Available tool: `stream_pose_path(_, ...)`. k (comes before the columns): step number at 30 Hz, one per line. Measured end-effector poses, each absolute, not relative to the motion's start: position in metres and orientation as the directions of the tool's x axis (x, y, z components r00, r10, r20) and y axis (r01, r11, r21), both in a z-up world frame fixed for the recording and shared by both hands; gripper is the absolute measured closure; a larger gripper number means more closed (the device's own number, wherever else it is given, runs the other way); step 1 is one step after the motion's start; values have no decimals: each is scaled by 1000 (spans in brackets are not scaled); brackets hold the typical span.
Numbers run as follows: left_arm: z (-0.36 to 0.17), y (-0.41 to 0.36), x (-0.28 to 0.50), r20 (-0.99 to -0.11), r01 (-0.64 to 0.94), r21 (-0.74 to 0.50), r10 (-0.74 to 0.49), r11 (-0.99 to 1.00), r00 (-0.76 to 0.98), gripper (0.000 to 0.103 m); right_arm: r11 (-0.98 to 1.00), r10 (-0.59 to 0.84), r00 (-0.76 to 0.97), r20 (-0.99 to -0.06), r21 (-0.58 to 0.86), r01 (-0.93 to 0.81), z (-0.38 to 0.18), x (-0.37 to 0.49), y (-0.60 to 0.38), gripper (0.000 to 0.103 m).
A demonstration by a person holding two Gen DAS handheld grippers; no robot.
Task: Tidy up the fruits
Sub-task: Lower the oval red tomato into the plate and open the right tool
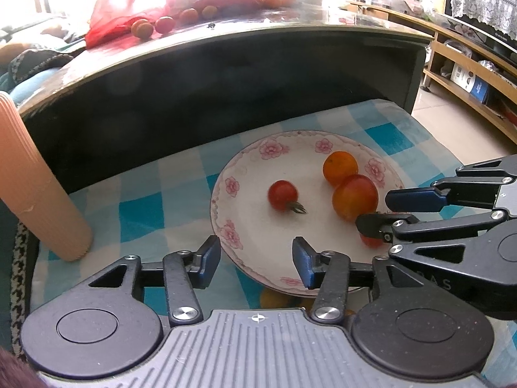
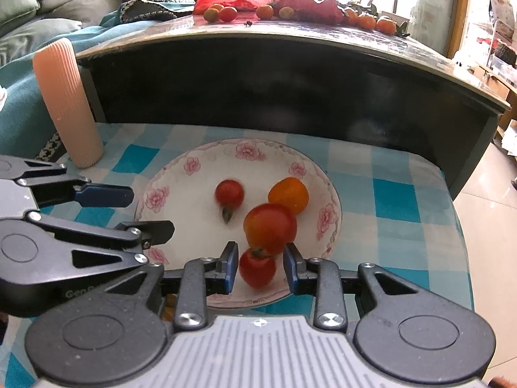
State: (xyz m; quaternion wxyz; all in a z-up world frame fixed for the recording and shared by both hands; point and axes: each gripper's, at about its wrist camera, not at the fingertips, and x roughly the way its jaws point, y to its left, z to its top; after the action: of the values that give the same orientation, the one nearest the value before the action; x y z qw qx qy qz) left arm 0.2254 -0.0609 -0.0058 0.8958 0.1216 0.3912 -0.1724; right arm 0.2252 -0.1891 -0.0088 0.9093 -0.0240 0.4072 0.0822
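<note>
A white plate with pink flowers (image 1: 232,174) (image 2: 206,161) sits on a blue checked cloth. It holds a small red tomato with a stem (image 1: 282,195) (image 2: 229,193), an orange fruit (image 1: 340,167) (image 2: 288,194) and a red-orange fruit (image 1: 354,196) (image 2: 270,228). My right gripper (image 2: 261,266) (image 1: 379,215) is open over the plate's near rim, its jaws on either side of a red tomato (image 2: 257,271) with gaps showing. My left gripper (image 1: 257,260) (image 2: 142,211) is open and empty at the plate's left edge.
A ribbed peach cylinder (image 1: 29,181) (image 2: 66,103) stands at the cloth's left. A dark table (image 1: 226,74) (image 2: 290,74) rises behind the plate, with a red bag (image 1: 113,16) and several loose fruits (image 1: 164,24) (image 2: 226,13) on top. Yellow fruit (image 1: 274,299) lies under the plate's near rim.
</note>
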Motion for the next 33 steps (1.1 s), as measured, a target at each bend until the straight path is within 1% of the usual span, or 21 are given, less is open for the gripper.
stream_pose_path(11, 1, -55, 215, -738, 402, 102, -201, 910, 644, 41, 984, 134, 663, -737, 21, -175, -3, 220, -185, 58)
stream_pose_path(21, 7, -50, 200, -741, 406, 119, -191, 906, 644, 40, 981, 146, 664, -733, 17, -196, 3, 205, -180, 58)
stream_pose_path(33, 14, -48, 175, -741, 423, 114, -207, 899, 639, 37, 980, 156, 665, -731, 28, -199, 12, 184, -178, 58)
